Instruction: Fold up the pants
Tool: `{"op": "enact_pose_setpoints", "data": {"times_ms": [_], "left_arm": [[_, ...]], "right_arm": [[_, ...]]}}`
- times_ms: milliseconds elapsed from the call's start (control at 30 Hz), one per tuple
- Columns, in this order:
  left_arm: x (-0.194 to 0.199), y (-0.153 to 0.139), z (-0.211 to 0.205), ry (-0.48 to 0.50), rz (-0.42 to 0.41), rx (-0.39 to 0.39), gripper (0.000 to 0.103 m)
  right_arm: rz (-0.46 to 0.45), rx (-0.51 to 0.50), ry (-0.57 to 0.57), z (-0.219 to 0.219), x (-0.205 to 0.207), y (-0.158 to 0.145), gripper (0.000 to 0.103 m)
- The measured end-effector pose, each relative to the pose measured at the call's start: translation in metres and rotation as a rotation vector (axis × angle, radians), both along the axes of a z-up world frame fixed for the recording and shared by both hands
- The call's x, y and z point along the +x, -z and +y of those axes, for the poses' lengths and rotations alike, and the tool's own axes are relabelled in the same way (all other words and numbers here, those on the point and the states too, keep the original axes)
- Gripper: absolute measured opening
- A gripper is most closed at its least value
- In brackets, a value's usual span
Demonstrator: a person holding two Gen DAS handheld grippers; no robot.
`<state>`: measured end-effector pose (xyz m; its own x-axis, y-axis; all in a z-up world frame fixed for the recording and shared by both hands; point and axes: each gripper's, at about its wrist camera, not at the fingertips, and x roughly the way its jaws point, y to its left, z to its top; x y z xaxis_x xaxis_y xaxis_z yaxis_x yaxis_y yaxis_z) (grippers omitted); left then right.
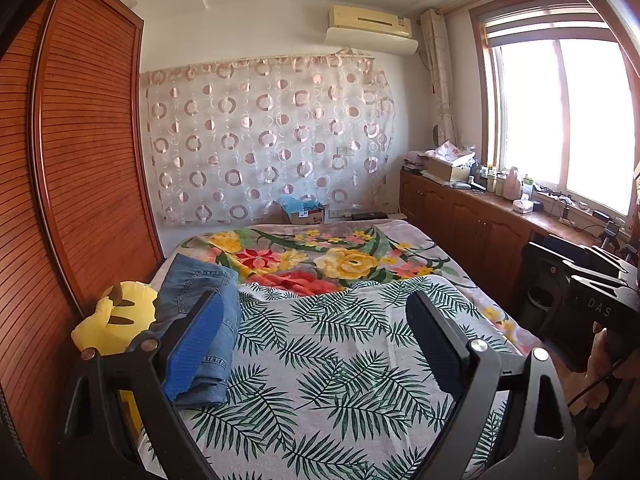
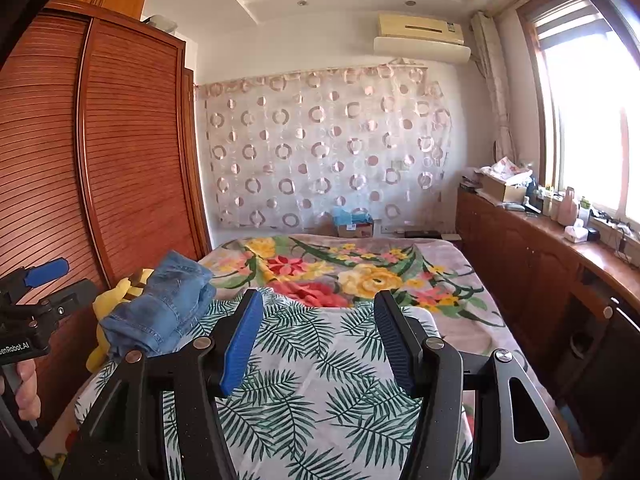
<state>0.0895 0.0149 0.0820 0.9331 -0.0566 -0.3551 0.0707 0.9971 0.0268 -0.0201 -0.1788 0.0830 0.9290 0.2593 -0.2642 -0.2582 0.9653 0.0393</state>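
Blue denim pants (image 1: pixel 200 312) lie folded in a compact stack at the left edge of the bed, also in the right wrist view (image 2: pixel 160 308). My left gripper (image 1: pixel 316 308) is open and empty above the leaf-print sheet (image 1: pixel 340 380), its left blue pad (image 1: pixel 192 352) overlapping the pants in view. My right gripper (image 2: pixel 318 308) is open and empty over the same sheet (image 2: pixel 320 400), right of the pants. The left gripper also shows at the left edge of the right wrist view (image 2: pixel 40 280), the right gripper's body at the right edge of the left wrist view (image 1: pixel 592 300).
A yellow plush toy (image 1: pixel 116 316) sits beside the pants against the wooden wardrobe (image 1: pixel 80 160). A floral blanket (image 1: pixel 320 256) covers the far bed. A wooden cabinet (image 1: pixel 480 216) with clutter runs under the window at right.
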Motion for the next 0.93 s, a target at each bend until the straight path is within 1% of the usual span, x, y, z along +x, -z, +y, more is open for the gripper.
{"op": "enact_pose_setpoints", "data": {"times_ms": [933], "left_arm": [[-0.0001,-0.0007,0.0016,0.001,-0.003,0.000,0.093]], "right_arm": [[-0.004,-0.002,-0.004,-0.0025,-0.0036,-0.0013,0.060]]}}
